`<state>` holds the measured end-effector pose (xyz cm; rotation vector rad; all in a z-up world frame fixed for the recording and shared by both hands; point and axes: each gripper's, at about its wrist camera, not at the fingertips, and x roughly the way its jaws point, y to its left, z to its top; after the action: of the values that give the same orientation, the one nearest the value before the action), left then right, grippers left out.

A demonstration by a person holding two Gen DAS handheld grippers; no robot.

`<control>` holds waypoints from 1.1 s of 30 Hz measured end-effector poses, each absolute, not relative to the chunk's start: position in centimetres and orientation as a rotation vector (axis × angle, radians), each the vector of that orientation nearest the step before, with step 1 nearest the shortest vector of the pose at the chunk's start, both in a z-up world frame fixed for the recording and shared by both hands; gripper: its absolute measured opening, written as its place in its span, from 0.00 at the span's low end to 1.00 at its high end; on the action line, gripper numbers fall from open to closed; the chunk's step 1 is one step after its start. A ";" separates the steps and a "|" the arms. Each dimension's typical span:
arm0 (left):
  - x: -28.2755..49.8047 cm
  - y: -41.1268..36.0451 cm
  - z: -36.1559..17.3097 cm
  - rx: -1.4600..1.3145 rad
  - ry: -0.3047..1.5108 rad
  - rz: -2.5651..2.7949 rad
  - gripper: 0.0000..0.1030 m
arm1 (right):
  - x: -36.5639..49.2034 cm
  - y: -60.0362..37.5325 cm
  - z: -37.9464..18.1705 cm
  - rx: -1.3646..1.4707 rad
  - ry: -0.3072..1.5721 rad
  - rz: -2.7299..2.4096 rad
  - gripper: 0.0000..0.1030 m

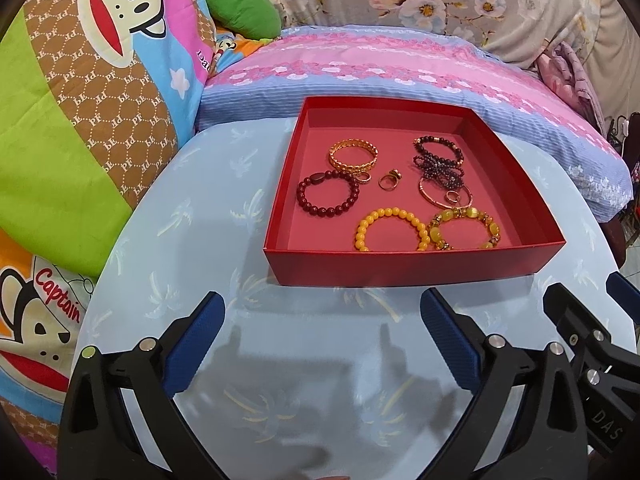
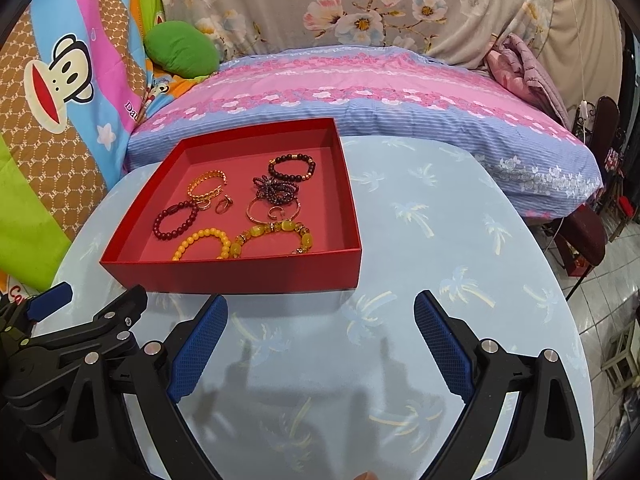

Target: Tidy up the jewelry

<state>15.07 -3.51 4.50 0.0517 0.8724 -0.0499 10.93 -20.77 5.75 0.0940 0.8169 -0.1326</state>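
jewelry box (tiled floor right-view only)

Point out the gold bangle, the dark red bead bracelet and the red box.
gold bangle [image 1: 353, 156], left wrist view, on its near rim.
dark red bead bracelet [image 1: 307, 200], left wrist view, on its left beads.
red box [image 2: 240, 274], right wrist view, on its near outer wall.

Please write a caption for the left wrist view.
Open left gripper hovers before red box holding beaded bracelets and rings.
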 end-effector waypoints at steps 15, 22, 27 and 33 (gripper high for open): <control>15.0 -3.5 4.4 0.053 0.872 -0.040 0.91 | 11.0 -20.6 5.7 0.094 0.820 -0.134 0.88; 15.0 -3.6 4.5 0.066 0.869 -0.036 0.91 | 10.9 -20.6 5.5 0.094 0.824 -0.134 0.88; 15.0 -3.6 4.4 0.070 0.868 -0.035 0.91 | 10.9 -20.6 5.4 0.095 0.825 -0.134 0.88; 15.0 -3.6 4.5 0.070 0.868 -0.035 0.91 | 10.9 -20.6 5.4 0.094 0.824 -0.133 0.88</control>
<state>14.97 -3.61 4.47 0.0700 0.8678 -0.0346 10.85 -20.64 5.45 0.0940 0.8244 -0.1335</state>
